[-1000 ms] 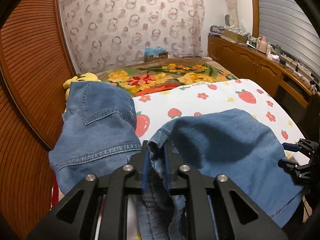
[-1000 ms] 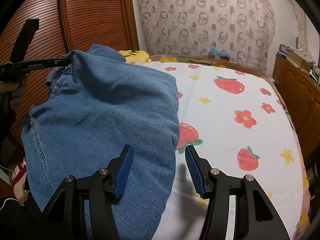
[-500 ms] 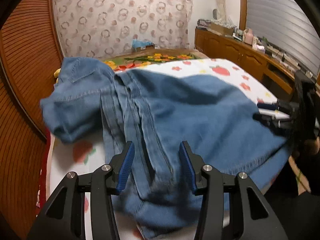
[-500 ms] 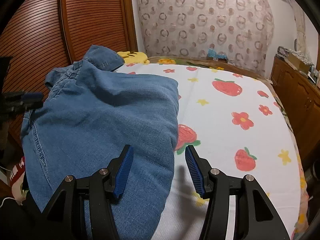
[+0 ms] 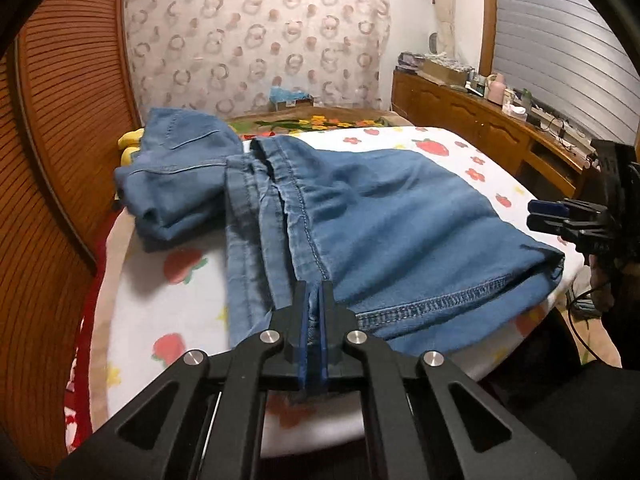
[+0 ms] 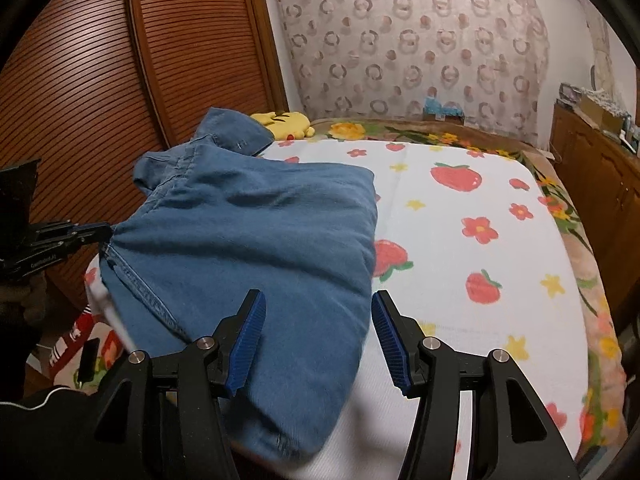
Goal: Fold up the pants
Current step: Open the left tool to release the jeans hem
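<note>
Blue denim pants (image 5: 380,216) lie in a loose heap on the strawberry-print sheet (image 5: 172,304) of the bed, with one bunched part at the far left. My left gripper (image 5: 315,292) is shut on the pants' edge at the near side; it shows at the left of the right wrist view (image 6: 102,230). In the right wrist view the pants (image 6: 256,232) cover the bed's left half. My right gripper (image 6: 316,312) is open, its left finger over the denim and its right finger over the sheet (image 6: 460,248). It also appears at the right edge of the left wrist view (image 5: 548,216).
A wooden slatted wardrobe (image 6: 100,80) runs along the left of the bed. A yellow plush toy (image 6: 286,122) and a floral blanket (image 6: 440,134) lie at the bed's far end. A wooden cabinet (image 5: 480,132) with clutter stands on the right.
My left gripper let go of the raised pants, dropped low and has shut on their near edge. The pants now lie flatter on the bed. My right gripper stays open.
</note>
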